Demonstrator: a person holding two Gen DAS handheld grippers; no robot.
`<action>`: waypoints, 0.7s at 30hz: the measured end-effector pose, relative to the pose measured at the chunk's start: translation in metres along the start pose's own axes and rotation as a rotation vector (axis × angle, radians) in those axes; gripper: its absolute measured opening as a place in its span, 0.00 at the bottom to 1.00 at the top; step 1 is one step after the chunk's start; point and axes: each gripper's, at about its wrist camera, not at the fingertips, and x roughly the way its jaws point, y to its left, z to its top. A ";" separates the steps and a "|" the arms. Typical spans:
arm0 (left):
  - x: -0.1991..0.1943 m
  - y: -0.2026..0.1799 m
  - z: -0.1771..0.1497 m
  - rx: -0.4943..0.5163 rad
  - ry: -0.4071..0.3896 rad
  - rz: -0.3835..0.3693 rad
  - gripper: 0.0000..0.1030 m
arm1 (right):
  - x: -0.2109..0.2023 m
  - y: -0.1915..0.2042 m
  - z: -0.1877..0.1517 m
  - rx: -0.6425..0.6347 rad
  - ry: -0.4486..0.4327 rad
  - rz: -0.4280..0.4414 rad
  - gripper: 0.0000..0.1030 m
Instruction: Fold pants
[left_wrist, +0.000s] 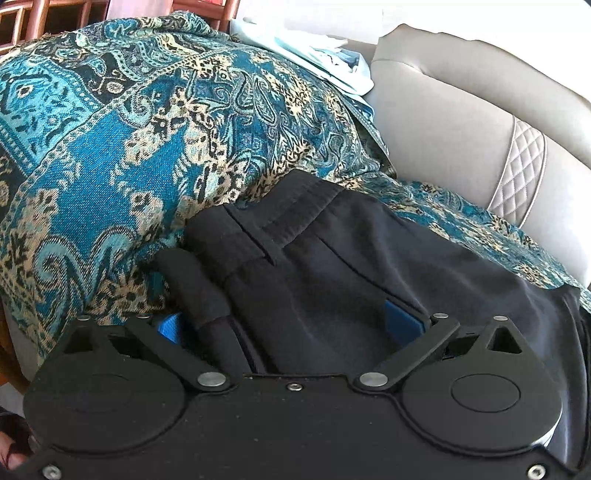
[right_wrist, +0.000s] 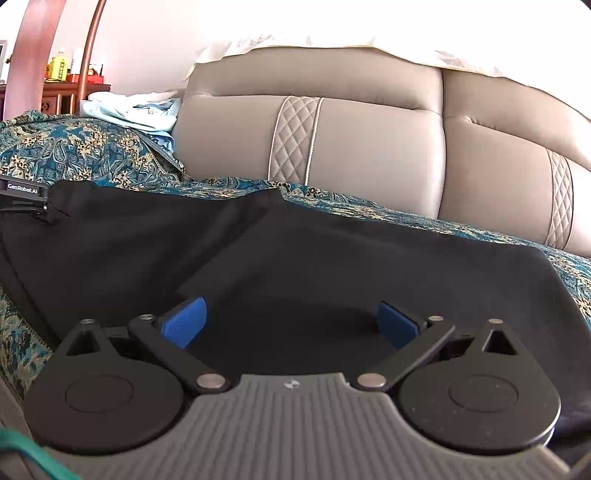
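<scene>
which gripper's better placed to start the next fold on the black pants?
Left, probably. The left gripper is open with the pants waistband end bunched between its fingers; the right gripper is open over flat cloth, no edge between its fingers.

left gripper: matte black body, two round black discs either side, black link arms on silver rivets, triangular cut-outs at the outer corners, one small screw at centre and two at the lower corners. its fingers carry blue pads. right gripper: same black discs, links and silver rivets, but a grey ribbed centre plate with a small emblem. blue pads on both fingers. in the right wrist view, the other unit's black side bears white "genrobot.ai" lettering.
</scene>
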 end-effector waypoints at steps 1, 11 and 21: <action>0.002 0.001 0.001 -0.002 0.000 0.001 0.99 | 0.000 0.000 0.000 0.000 0.000 0.000 1.00; 0.005 0.008 0.012 -0.017 -0.005 0.030 0.63 | 0.000 0.002 -0.001 -0.007 -0.004 0.009 1.00; -0.018 0.006 0.001 -0.008 -0.049 0.015 0.40 | -0.001 -0.001 0.000 -0.014 0.004 0.019 1.00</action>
